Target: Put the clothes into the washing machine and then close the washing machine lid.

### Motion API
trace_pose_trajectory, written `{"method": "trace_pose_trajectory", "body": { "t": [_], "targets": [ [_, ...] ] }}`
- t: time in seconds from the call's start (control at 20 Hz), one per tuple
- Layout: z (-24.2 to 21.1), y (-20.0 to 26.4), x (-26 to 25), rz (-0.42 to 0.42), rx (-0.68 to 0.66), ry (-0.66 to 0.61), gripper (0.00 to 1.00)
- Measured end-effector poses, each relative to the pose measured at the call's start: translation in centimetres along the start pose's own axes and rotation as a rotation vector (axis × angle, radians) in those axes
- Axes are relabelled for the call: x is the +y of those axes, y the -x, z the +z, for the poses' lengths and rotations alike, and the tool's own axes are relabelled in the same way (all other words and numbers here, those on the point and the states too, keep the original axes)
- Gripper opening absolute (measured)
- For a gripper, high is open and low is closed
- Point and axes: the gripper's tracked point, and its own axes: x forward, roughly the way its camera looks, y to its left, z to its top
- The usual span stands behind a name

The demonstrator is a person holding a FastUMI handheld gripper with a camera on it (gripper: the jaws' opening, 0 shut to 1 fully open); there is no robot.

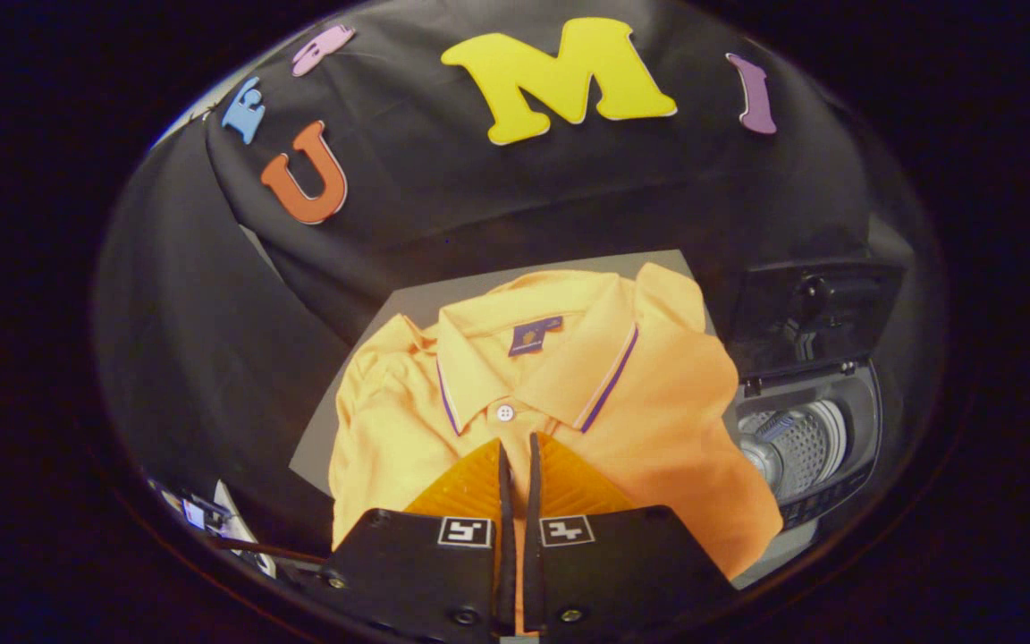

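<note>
An orange polo shirt [658, 394] with a purple-striped collar lies spread on the grey table [430, 304], its collar pointing away from me. My gripper [517, 444] sits low over the shirt's front, just below the collar button. Its fingers stand almost together, with a narrow strip of orange cloth pinched between them. To the right of the shirt stands a small dark top-loading washing machine [864, 420]. Its lid [814, 309] is raised upright at the back, and the metal drum [792, 443] shows inside. The shirt's right edge reaches to the machine's rim.
The table's left edge [314, 447] runs close beside the shirt's sleeve. Below that edge, left of my fingers, lie a white object and some cables [215, 519]. Black cloth walls close the booth behind the table and on the left.
</note>
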Motion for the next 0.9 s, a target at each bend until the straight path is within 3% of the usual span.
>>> {"method": "trace_pose_trajectory", "body": {
  "t": [0.45, 0.9],
  "targets": [
    [2.8, 15.1, -2.6, 0.053, -0.261, 0.046, 0.06],
    [8.1, 27.1, -12.5, -0.044, -0.470, 0.037, 0.06]
  ]
}}
